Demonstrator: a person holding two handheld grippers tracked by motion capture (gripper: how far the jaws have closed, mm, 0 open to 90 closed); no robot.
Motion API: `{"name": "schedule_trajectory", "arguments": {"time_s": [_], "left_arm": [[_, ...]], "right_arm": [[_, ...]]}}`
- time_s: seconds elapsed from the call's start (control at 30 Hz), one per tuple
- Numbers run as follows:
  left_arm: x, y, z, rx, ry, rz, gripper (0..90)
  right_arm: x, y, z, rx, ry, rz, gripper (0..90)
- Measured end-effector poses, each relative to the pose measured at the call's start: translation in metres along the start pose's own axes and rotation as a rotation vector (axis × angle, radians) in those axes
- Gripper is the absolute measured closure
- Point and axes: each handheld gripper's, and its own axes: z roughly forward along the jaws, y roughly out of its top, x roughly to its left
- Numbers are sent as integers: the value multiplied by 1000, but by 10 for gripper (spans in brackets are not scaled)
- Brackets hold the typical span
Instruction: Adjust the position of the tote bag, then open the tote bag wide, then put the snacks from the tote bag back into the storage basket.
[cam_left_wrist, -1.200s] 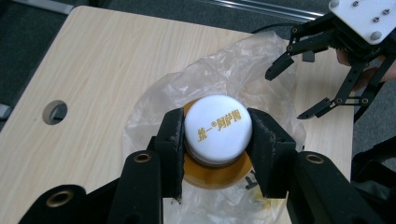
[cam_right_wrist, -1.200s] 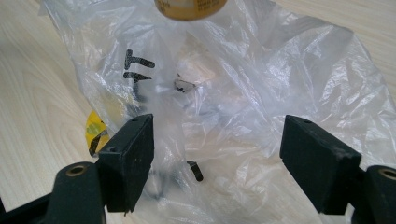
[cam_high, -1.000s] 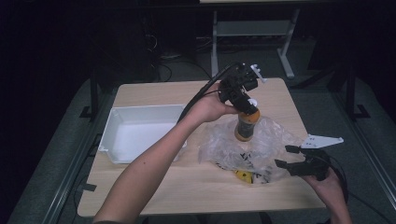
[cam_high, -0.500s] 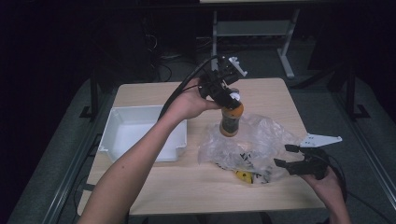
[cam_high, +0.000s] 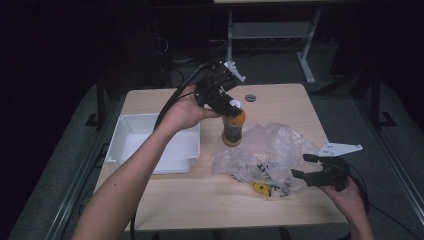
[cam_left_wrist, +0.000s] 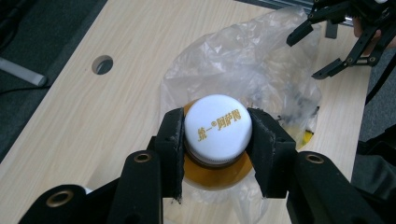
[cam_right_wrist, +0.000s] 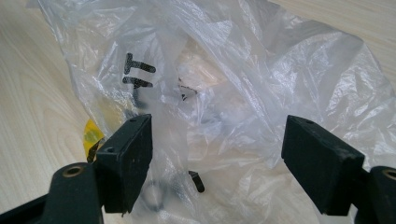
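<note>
My left gripper (cam_high: 231, 106) is shut on the white cap of an orange-brown bottle (cam_high: 232, 129) and holds it upright above the table, at the left edge of a crumpled clear plastic bag (cam_high: 272, 150). In the left gripper view the pads (cam_left_wrist: 173, 135) press both sides of the cap (cam_left_wrist: 217, 128), which carries gold lettering. My right gripper (cam_high: 302, 166) stands open at the bag's right edge. In the right gripper view its jaws are wide apart with the bag (cam_right_wrist: 243, 88) just beyond them. A yellow item (cam_high: 262, 189) lies in the bag.
A white tray (cam_high: 127, 131) stands at the table's left, partly under the left forearm. A round hole (cam_high: 250, 97) sits in the tabletop near the far edge. Bare wood lies along the front of the table (cam_high: 200, 205).
The left gripper has carried the bottle leftward and slightly up, away from the middle of the bag toward the tray. The right gripper has stayed where it was.
</note>
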Motion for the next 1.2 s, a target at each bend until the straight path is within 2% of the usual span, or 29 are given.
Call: {"name": "schedule_trajectory", "arguments": {"time_s": [0.77, 1.07, 1.2], "left_arm": [[13, -30, -22, 12, 35, -43, 591], [20, -46, -30, 4, 36, -73, 591], [24, -56, -35, -4, 50, -92, 591]], "right_arm": [[1, 1, -2, -1, -9, 0, 244], [4, 3, 0, -2, -7, -3, 244], [5, 6, 1, 8, -10, -15, 245]]}}
